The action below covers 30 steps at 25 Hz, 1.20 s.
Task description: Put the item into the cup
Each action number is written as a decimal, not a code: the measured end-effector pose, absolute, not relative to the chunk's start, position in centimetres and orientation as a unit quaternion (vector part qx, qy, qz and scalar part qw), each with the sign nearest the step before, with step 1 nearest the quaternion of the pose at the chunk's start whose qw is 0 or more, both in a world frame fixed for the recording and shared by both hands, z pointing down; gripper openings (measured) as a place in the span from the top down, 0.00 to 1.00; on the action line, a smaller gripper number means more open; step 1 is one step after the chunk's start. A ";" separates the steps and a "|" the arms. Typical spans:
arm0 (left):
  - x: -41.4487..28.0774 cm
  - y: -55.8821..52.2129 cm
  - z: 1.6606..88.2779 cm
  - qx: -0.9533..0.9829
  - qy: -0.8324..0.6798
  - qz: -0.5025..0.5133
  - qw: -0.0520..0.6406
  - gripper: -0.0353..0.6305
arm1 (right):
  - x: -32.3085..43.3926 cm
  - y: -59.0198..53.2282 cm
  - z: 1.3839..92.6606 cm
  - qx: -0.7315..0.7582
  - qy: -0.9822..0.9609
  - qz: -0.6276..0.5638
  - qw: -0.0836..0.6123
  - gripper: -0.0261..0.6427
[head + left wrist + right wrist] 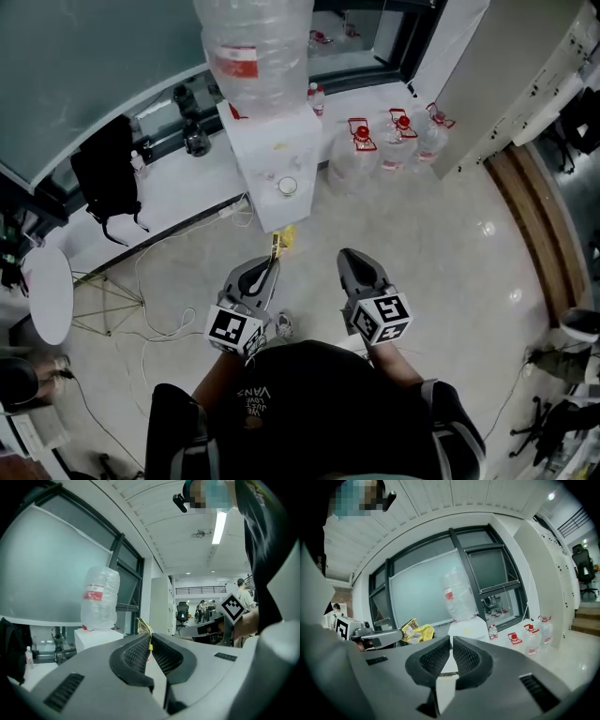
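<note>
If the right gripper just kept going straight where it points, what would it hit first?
Most likely the white water dispenser. It stands just beyond the shut tips of the right gripper, and nothing seems to stand between them, though depth is hard to judge.

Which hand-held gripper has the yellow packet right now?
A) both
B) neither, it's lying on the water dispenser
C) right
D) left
D: the yellow packet is pinched between the jaws of the left hand-held gripper, while the right hand-held gripper has its jaws together with nothing between them.
</note>
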<state>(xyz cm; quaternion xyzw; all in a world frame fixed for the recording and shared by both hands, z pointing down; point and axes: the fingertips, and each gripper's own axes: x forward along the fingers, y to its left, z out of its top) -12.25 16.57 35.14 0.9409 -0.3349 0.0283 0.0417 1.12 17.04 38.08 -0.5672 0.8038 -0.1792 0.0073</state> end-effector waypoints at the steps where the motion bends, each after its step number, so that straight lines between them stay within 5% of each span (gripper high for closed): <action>1: -12.9 15.4 35.2 0.944 -0.327 0.030 0.042 0.91 | 0.5 16.1 38.0 -0.572 0.800 -0.181 0.012 0.89; 9: -15.8 8.6 37.0 0.950 -0.301 0.059 0.056 0.91 | -1.7 11.6 39.0 -0.602 0.775 -0.191 0.011 0.89; 30: -9.7 -6.2 45.3 0.924 -0.366 0.061 0.088 0.91 | 5.3 -3.5 43.4 -0.564 0.796 -0.217 -0.035 0.89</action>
